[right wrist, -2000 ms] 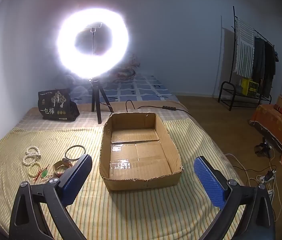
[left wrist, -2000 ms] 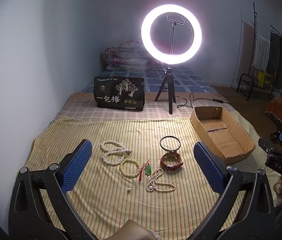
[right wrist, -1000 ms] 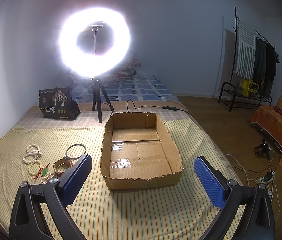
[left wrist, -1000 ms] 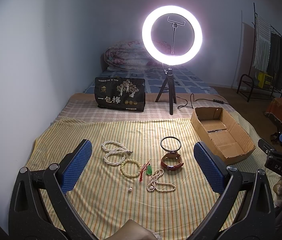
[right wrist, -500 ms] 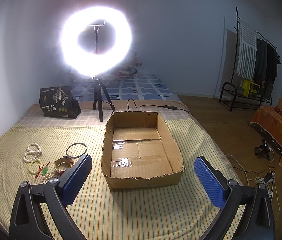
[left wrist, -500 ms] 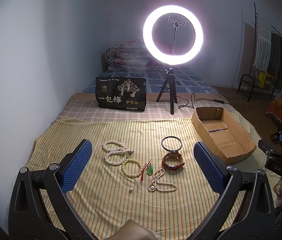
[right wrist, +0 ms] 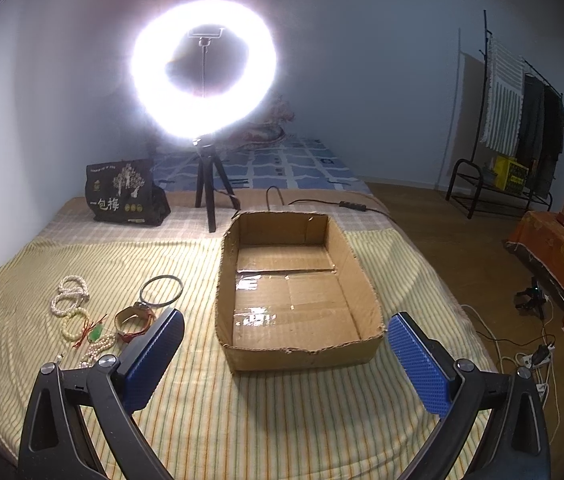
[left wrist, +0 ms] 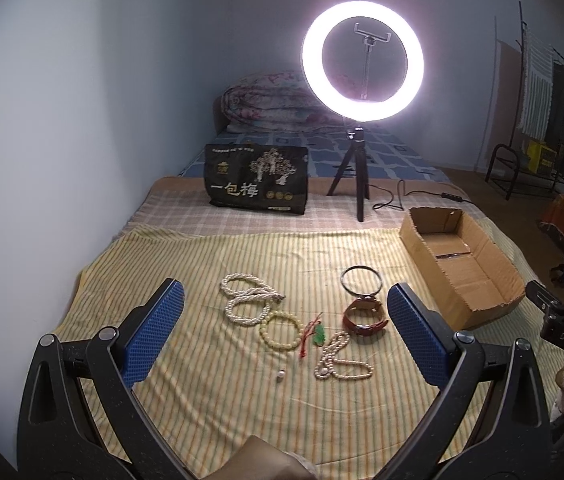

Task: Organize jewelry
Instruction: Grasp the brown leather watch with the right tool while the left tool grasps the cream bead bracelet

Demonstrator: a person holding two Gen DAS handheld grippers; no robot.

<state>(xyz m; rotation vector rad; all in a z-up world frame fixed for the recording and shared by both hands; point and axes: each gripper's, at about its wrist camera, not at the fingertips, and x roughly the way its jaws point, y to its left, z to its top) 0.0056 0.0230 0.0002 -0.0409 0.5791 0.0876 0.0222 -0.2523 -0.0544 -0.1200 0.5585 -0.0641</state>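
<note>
The jewelry lies bunched on the striped bedspread (left wrist: pixel 210 412) left of the cardboard box (right wrist: pixel 298 344), straight ahead of the left gripper (left wrist: pixel 282 328), which hangs wide open and empty and is the nearer one. The right gripper (right wrist: pixel 286 350), likewise wide open and empty, faces the box. Its left finger hides part of the brown leather bracelet (left wrist: pixel 364 317); the small loose bead (left wrist: pixel 281 376) is hard to make out.
</note>
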